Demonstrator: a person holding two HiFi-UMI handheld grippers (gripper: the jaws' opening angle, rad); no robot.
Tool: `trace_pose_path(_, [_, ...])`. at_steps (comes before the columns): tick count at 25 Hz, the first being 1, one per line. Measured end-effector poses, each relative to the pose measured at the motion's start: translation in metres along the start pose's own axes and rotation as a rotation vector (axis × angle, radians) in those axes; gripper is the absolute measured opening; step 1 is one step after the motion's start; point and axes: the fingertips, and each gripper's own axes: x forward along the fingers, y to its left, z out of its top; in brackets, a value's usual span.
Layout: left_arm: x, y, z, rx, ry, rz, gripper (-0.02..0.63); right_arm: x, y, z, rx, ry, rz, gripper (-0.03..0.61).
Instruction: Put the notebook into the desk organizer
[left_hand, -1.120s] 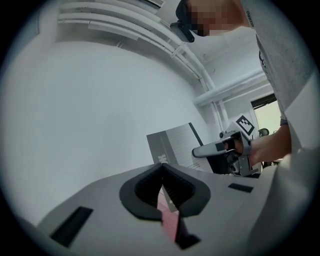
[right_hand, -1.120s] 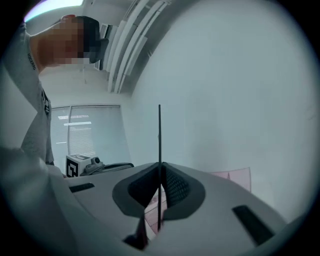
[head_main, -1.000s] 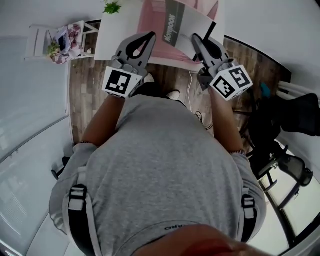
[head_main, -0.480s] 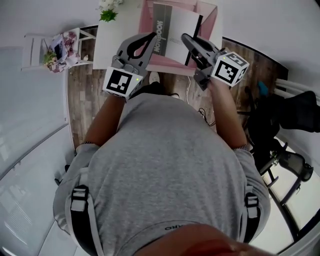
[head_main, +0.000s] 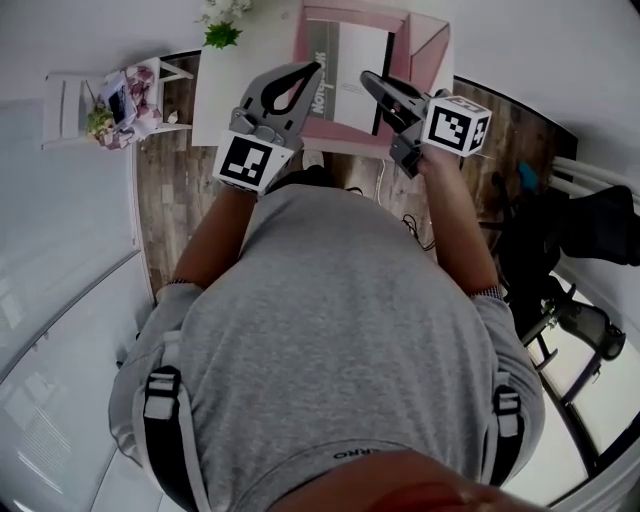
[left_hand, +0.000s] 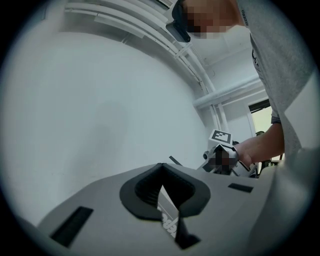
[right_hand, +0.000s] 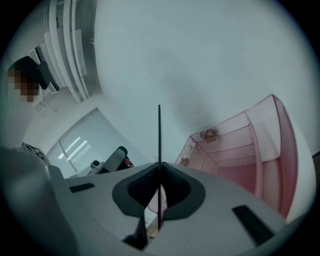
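Observation:
The notebook (head_main: 350, 65), white and grey with a black spine, hangs over the pink mesh desk organizer (head_main: 425, 40) on the white table. My left gripper (head_main: 315, 68) is shut on the notebook's left edge, and my right gripper (head_main: 366, 77) is shut on its spine side. In the left gripper view the jaws (left_hand: 161, 165) meet at their tips, with a printed strip of the notebook (left_hand: 167, 212) showing behind them. In the right gripper view the notebook (right_hand: 159, 135) is a thin dark line rising from the closed jaws (right_hand: 160, 164), with the organizer (right_hand: 235, 150) just to the right.
The white table (head_main: 215, 90) carries a small green plant (head_main: 222, 35) at its far left. A white side stand (head_main: 110, 90) with small items is on the left. A black chair (head_main: 590, 230) stands at the right on the wood floor (head_main: 165, 200).
Both grippers have carried the notebook away from the person's body, from in front of the organizer to over its opening. The right gripper swung inward. Both grips stay closed.

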Motion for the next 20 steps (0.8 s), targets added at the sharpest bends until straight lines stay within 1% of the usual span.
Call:
trace_pose_path(3, [0.004, 0.006, -0.004, -0.014, -0.005, -0.01, 0.018, 0.008, -0.011, -0.003, -0.019, 0.056, -0.071, 0.016])
trace_pose_path(5, [0.006, 0.01, -0.005, -0.024, -0.007, -0.017, 0.018, 0.014, -0.018, -0.006, -0.017, 0.073, -0.1, 0.015])
trace_pose_path(12, [0.016, 0.026, -0.011, -0.04, -0.003, -0.035, 0.018, 0.026, -0.033, 0.004, -0.037, 0.076, -0.206, 0.015])
trace_pose_path(20, [0.022, 0.039, -0.013, -0.05, -0.011, -0.05, 0.018, 0.036, -0.056, 0.0, -0.046, 0.089, -0.296, 0.015])
